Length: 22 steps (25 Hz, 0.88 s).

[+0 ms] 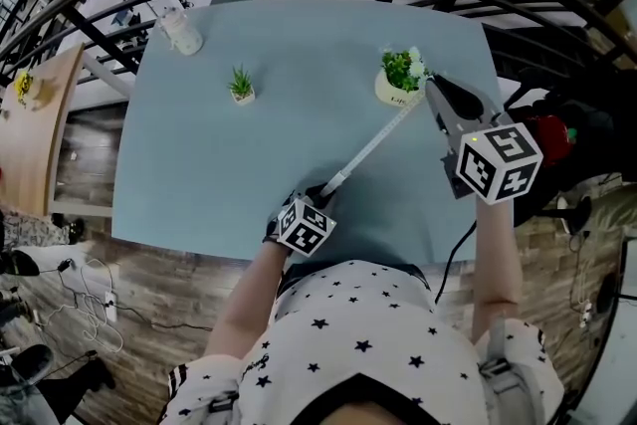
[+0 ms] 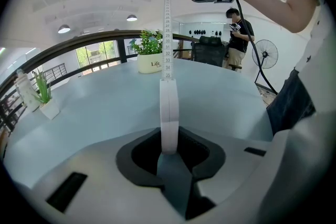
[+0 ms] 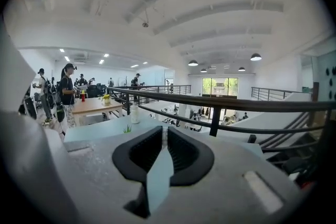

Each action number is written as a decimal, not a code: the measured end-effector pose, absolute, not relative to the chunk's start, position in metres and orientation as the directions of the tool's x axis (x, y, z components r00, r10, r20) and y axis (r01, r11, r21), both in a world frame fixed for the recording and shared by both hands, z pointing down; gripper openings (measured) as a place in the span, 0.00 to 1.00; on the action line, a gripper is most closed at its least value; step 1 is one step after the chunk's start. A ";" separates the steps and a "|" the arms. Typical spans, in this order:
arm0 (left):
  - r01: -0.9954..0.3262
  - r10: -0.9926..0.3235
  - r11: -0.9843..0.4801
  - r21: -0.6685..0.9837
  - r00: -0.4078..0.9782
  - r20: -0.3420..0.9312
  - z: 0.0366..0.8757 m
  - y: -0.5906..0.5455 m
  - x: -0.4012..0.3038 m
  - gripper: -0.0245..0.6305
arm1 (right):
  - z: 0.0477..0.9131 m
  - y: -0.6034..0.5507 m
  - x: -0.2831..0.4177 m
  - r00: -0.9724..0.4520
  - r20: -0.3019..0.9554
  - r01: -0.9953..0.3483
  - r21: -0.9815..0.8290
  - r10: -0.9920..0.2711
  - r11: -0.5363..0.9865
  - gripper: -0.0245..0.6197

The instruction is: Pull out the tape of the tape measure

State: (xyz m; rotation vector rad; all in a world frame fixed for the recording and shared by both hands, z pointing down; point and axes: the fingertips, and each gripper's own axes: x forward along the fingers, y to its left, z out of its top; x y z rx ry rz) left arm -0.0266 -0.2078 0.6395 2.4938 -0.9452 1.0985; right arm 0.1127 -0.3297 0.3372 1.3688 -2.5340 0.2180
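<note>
left gripper clamping the white tape measure near the table's front edge, right gripper pinching the tape end, tape stretching taut above the table's right half

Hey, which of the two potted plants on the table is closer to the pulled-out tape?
The bushy plant in the round white pot: the tape runs right past it, while the small spiky plant stands well off to the left.
</note>
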 end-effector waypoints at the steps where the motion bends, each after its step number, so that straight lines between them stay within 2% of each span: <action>1: -0.654 -0.460 -0.756 -0.025 0.504 0.731 0.640 -0.208 -0.026 0.17 | 0.338 -0.330 0.113 -0.522 0.292 -0.839 -0.007 -0.801 0.545 0.10; 8: -0.654 -0.459 -0.756 -0.023 0.505 0.731 0.639 -0.207 -0.026 0.17 | 0.336 -0.331 0.114 -0.519 0.304 -0.835 0.021 -0.799 0.550 0.10; 14: -0.651 -0.461 -0.759 -0.027 0.507 0.729 0.639 -0.207 -0.026 0.17 | 0.311 -0.340 0.132 -0.480 0.235 -0.868 0.014 -0.845 0.496 0.10; 22: -0.652 -0.458 -0.758 -0.024 0.505 0.732 0.640 -0.207 -0.026 0.17 | 0.315 -0.340 0.135 -0.458 0.238 -0.877 0.037 -0.856 0.479 0.10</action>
